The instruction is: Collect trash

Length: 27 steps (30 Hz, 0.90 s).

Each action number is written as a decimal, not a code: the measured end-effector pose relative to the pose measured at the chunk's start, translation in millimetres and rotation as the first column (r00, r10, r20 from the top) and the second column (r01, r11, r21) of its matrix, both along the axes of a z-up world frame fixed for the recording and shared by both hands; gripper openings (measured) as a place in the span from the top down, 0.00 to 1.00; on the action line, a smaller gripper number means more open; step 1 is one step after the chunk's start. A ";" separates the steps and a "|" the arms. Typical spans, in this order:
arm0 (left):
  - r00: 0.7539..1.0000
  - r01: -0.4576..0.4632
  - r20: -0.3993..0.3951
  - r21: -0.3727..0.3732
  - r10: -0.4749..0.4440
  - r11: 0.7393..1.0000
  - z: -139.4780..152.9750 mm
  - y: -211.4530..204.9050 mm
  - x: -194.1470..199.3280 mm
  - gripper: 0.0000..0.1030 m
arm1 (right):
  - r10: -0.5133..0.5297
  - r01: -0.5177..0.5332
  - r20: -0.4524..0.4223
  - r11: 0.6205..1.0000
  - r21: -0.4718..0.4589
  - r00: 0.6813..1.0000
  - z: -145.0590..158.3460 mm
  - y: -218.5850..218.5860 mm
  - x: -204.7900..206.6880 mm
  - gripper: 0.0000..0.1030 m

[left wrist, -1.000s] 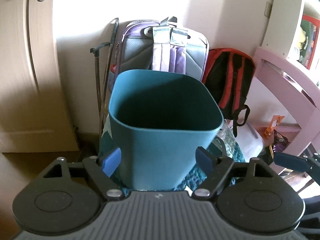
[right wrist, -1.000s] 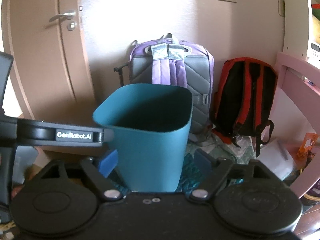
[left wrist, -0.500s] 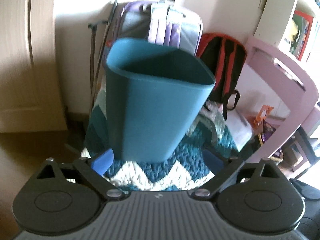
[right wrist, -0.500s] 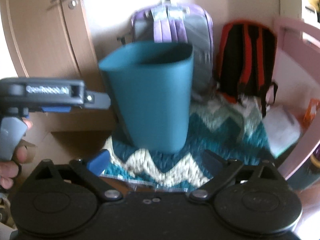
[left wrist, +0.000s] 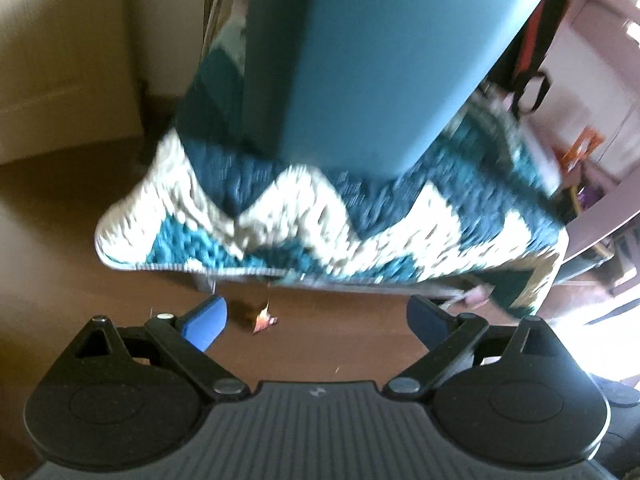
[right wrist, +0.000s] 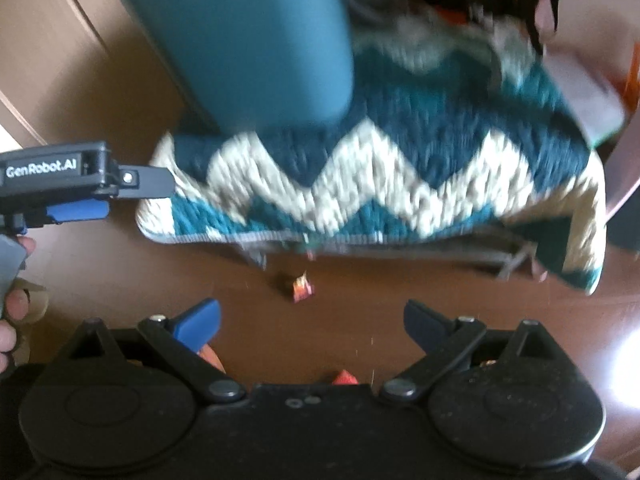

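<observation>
Both tongs have dropped from bin height to just above the brown floor (left wrist: pixel 80 208) and now tilt steeply downward, where a second ago they looked straight at the teal waste bin (left wrist: pixel 372 52). The left tongs (left wrist: pixel 316 318) and the right tongs (right wrist: pixel 312 320) stand wide apart and empty; their jaws have just spread further, with nothing between them.

Nearest the cameras, a small crumpled orange wrapper (right wrist: pixel 303 286) lies on the bare floor just ahead of both tongs, closer to the left finger (left wrist: pixel 206 320) in the left wrist view. A second red-orange scrap (right wrist: pixel 344 378) peeks out at the very base of the right tongs.

Beyond the litter is the fringed edge of a teal-and-cream zigzag rug (right wrist: pixel 360 176), and on it stands the bin, upright, its rim now out of frame. The left tongs' body and the hand (right wrist: pixel 14 300) holding it show at the left edge of the right wrist view.

The descent suggests the pick-up is about to begin, with the wrapper the likely first target.
</observation>
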<state>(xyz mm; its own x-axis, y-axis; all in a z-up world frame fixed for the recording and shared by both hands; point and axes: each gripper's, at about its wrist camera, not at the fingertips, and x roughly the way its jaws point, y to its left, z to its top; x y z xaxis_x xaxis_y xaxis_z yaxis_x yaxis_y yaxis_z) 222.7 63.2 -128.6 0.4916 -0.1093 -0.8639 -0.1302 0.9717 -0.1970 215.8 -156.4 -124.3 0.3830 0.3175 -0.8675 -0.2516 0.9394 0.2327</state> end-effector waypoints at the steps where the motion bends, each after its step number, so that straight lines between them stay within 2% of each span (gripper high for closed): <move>1: 1.000 0.001 -0.022 0.000 -0.001 1.000 -12.5 -0.2 3.3 0.05 | -0.001 0.001 -0.022 1.000 -0.006 1.000 -11.5 1.0 1.4 0.04; 7: 0.988 -0.008 -0.151 0.005 0.009 1.000 -89.1 -1.1 28.7 0.05 | -0.054 0.046 -0.188 0.998 -0.046 0.981 -97.9 3.1 21.3 0.05; 13: 0.965 -0.024 -0.262 0.013 0.026 1.000 -161.8 -2.6 56.5 0.05 | -0.089 0.062 -0.347 0.994 -0.088 0.934 -182.9 11.2 35.6 0.06; 20: 0.932 -0.033 -0.357 0.071 0.056 0.997 -244.4 -2.8 87.1 0.06 | -0.079 -0.003 -0.500 0.987 -0.161 0.862 -275.7 26.3 35.9 0.07; 27: 0.918 0.026 -0.397 0.119 0.024 0.993 -313.8 -6.7 110.3 0.06 | -0.011 -0.124 -0.577 0.973 -0.194 0.817 -342.4 39.0 27.2 0.08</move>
<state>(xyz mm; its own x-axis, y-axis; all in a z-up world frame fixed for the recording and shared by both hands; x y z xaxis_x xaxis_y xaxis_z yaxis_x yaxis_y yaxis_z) 333.1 56.5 -442.4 0.1054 0.0066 -0.9944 -0.1723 0.9850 -0.0117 243.1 -117.4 -466.8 -0.2155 0.1052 -0.9708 -0.1907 0.9705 0.1475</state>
